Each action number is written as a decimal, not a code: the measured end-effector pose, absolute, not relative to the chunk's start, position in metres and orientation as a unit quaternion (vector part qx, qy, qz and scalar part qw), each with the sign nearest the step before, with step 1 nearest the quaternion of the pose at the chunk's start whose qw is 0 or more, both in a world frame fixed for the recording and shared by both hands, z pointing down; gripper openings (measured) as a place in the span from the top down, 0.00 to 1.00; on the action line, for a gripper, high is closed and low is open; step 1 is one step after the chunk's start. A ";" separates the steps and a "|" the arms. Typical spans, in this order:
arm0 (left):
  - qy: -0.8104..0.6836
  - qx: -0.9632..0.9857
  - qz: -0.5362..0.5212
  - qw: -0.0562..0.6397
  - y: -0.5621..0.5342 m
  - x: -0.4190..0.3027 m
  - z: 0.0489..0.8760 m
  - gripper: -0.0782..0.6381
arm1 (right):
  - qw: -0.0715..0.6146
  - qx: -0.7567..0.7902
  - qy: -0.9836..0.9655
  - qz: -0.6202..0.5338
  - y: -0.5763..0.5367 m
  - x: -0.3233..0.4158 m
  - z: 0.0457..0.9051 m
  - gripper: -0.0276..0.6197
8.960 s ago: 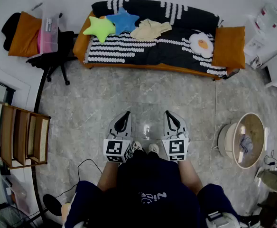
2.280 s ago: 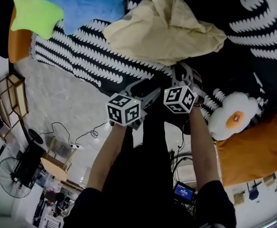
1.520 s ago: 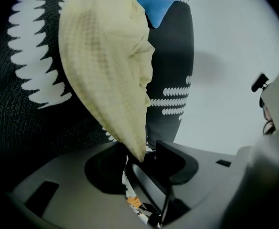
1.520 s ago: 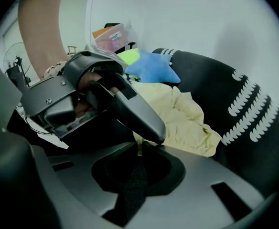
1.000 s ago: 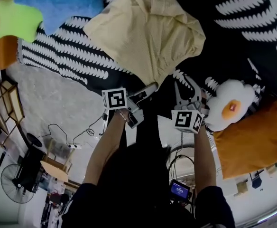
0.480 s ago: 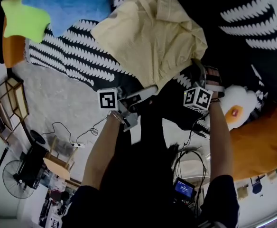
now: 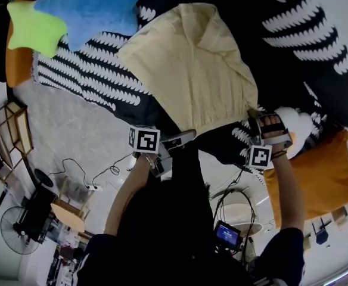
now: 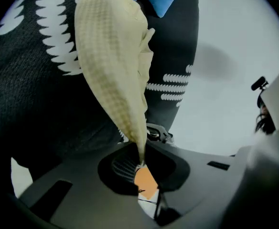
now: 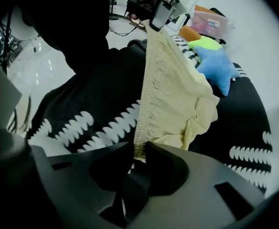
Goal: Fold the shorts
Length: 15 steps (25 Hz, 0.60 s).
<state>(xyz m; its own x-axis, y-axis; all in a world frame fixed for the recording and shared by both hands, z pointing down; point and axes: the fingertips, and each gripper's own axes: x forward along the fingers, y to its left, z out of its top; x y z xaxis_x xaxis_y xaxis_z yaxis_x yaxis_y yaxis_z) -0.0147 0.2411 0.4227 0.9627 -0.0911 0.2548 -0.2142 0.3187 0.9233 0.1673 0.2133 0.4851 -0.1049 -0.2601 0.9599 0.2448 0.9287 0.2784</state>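
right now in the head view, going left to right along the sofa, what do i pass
green star cushion → blue star cushion → shorts → right gripper pinching the shorts' corner → orange cushion

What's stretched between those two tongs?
The elastic waistband of the yellow shorts, seen in the head view: the left tongs pinch one end, the right tongs have just been closing on the other.
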 end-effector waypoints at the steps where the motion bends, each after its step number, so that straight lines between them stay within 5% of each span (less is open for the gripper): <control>1: -0.138 0.580 0.058 0.801 0.251 -0.016 0.429 0.84 | 0.674 0.004 -0.718 -0.172 0.227 0.166 0.484 0.82; 15: -0.229 0.552 0.290 0.747 0.353 -0.036 0.521 0.84 | 0.740 0.025 -0.671 -0.051 0.362 0.163 0.535 0.82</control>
